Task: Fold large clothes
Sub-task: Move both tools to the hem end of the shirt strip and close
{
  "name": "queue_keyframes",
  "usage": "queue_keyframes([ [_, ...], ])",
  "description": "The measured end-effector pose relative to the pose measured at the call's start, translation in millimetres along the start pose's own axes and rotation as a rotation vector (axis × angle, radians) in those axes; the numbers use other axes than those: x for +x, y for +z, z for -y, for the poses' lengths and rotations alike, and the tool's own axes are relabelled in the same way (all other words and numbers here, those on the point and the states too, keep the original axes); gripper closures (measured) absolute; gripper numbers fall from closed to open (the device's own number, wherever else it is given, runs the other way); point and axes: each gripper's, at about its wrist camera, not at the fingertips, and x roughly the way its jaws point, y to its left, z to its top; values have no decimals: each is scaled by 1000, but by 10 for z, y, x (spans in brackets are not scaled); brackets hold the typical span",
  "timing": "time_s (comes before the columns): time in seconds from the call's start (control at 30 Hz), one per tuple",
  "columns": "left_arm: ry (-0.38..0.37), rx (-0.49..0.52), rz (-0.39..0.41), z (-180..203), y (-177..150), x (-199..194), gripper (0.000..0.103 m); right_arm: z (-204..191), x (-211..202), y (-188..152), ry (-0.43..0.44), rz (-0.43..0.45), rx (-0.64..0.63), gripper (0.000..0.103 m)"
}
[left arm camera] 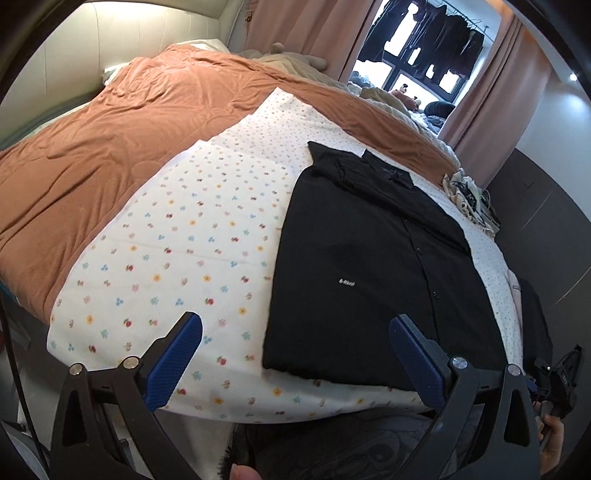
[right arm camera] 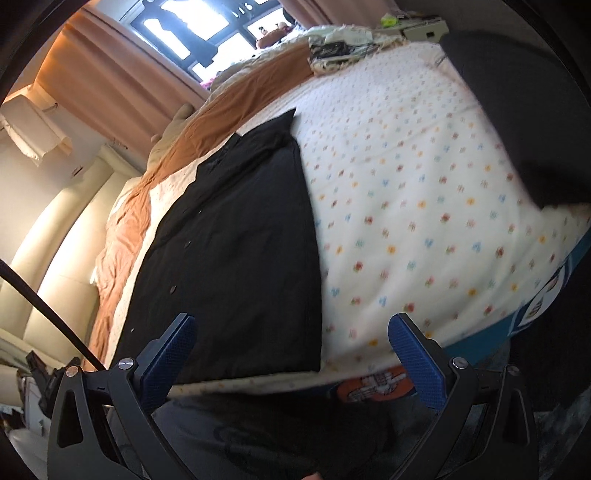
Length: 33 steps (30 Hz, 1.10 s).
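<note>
A black button-up shirt (left arm camera: 373,266) lies folded into a long rectangle on the white flower-print blanket (left arm camera: 192,236), collar at the far end and a small white label on its chest. My left gripper (left arm camera: 295,354) hovers open above the shirt's near left corner with nothing between its blue pads. In the right wrist view the same shirt (right arm camera: 236,251) lies left of centre on the blanket (right arm camera: 424,206). My right gripper (right arm camera: 293,350) is open over the shirt's near right edge and holds nothing.
An orange quilt (left arm camera: 122,147) covers the far side of the bed. A heap of small items (left arm camera: 469,195) sits at the bed's right edge. Another dark garment (right arm camera: 524,122) lies at the far right of the blanket. Pink curtains (left arm camera: 306,29) and a window stand behind.
</note>
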Motion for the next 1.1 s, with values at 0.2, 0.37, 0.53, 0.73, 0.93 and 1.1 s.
queue_keyframes([
  [0.2,-9,-8,-49,-81,-84,66,0,184,331,-68,103,-85,81,9],
  [0.37,-61,-41,-55,-142,-112,73,0,237,618,-101,168,-152,134,38],
  [0.53,-126,-62,-68,-171,-102,138,0,221,686,4,238,-122,154,44],
  [0.73,-197,-117,-122,-193,-120,333,10,315,806,7,248,-90,172,44],
  [0.93,-213,-196,-196,-276,-139,589,46,316,947,-1,259,-87,182,44],
  [1.1,-260,-276,-247,-354,-170,760,55,285,912,44,261,-82,185,44],
])
